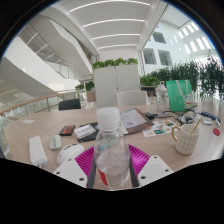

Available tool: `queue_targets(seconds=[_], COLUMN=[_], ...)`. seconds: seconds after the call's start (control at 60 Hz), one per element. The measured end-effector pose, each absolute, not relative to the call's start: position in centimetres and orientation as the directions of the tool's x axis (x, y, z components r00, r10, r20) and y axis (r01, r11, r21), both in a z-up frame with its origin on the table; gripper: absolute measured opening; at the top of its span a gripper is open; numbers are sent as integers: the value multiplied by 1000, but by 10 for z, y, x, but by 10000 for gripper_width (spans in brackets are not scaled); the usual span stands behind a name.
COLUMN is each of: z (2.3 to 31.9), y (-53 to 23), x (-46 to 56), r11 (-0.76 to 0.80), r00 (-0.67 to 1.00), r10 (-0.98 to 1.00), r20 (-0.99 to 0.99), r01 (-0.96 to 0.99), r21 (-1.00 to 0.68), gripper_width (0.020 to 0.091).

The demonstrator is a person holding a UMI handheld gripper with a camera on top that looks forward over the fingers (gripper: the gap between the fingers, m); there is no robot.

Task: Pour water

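A clear plastic water bottle [111, 150] with a white cap stands upright between my gripper's [111, 172] two fingers. Both magenta pads [86, 158] press against its sides, so the gripper is shut on it. The bottle rises above the fingers and hides the table just ahead. Beyond the fingers to the right stands a cream mug [186, 138] holding several utensils. A small white cup [55, 143] sits to the left on the table.
The wooden table [45, 128] carries books [88, 131], papers, a white box [38, 151] at the left and a green bag [177, 95] at the far right. White chairs and green plants stand behind the table.
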State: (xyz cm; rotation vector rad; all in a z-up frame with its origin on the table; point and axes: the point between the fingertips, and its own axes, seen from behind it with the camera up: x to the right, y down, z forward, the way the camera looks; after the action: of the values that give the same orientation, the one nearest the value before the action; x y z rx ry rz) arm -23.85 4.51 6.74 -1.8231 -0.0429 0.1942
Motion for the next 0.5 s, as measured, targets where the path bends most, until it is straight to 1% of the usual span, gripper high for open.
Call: queue_targets(seconds=[0.033,0.05,0.067,0.083,0.1,0.117,0.133,0.15,0.183,0.283,0.35,0.383,0.4,0.417,0.433,0.45,0.5], z=[67,67,67,67,67,66,66,66,65,63,65,74,81,89,99,107,129], y=[44,44,44,44,45,45,45,46,47,55,50,54,56,59,62,64,74], x=[-239,-238,-238,-238,-238,-238,-239,-238,-240,-237,-236,-230,-227,-216,-210,-202,-180], r11=[-254,-248,-243,-243,-244,-250,-252,-256,-257,-269,-316,-321,-313,-299,-289,-283,-284], r00=[986,986,987,987,987,986,986,985,985,984,982,977,976,969,963,954,910], r10=[139,141,141,142,140,138,140,149,155,150,144,129,115,111,99,88,51], r20=[-95,-85,-79,-78,-84,-88,-89,-88,-77,-99,-126,-167,-186,-220,-250,-285,-412], r01=[-57,-48,-43,-42,-48,-51,-52,-47,-35,-56,-75,-119,-142,-178,-213,-251,-382], r21=[-966,-968,-969,-969,-969,-967,-966,-966,-966,-962,-946,-940,-939,-937,-933,-926,-879], gripper_width=[481,477,452,449,422,419,393,389,357,356,357,357,343,358,340,356,357])
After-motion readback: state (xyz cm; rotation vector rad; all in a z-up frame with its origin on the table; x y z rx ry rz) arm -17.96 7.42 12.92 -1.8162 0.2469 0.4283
